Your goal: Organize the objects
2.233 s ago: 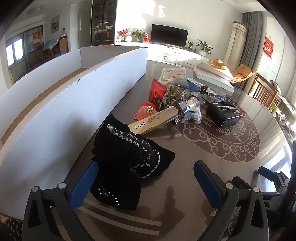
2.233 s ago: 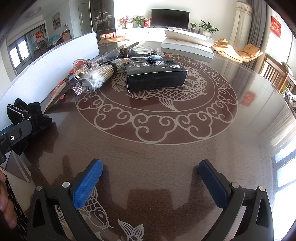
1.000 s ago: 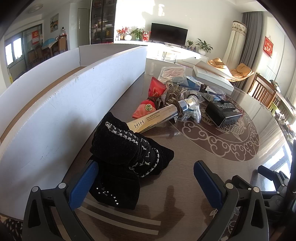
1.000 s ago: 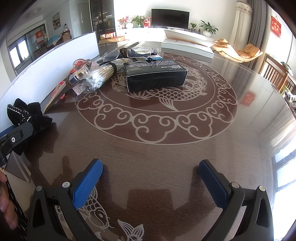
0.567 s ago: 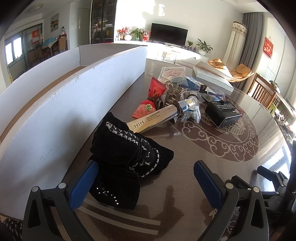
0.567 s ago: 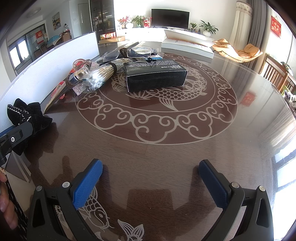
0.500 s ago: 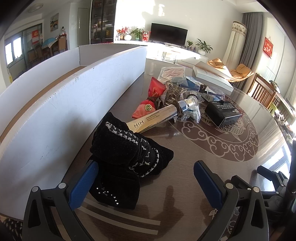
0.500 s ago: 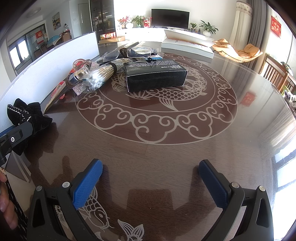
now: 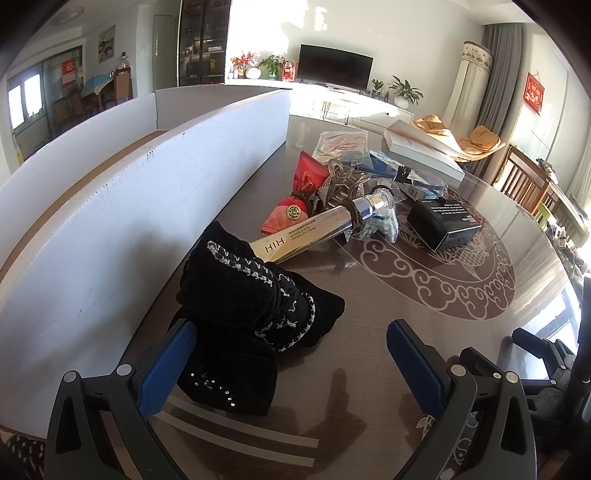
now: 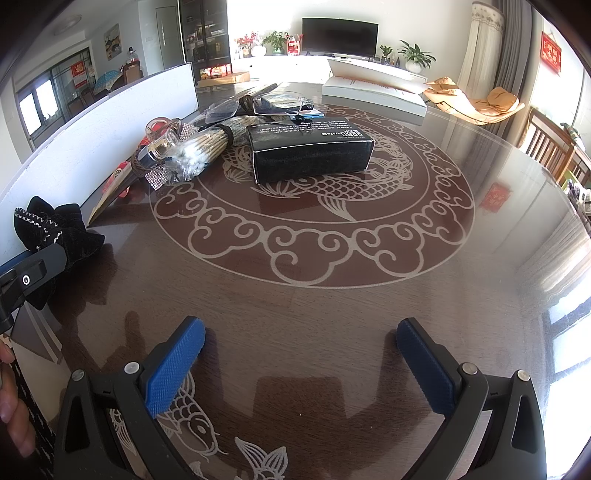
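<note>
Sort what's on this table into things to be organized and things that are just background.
To organize:
black velvet bow
gold cream tube
red packet
cotton swabs
black box

Background:
white divider
flat white box
television

The left gripper (image 9: 291, 354) is held low with its jaws spread wide, blue pads (image 9: 168, 365) facing each other. The right gripper (image 10: 301, 363) sits likewise low and wide open, gripping nothing. A hand (image 10: 11, 413) shows at the near left edge of the right wrist view.
</note>
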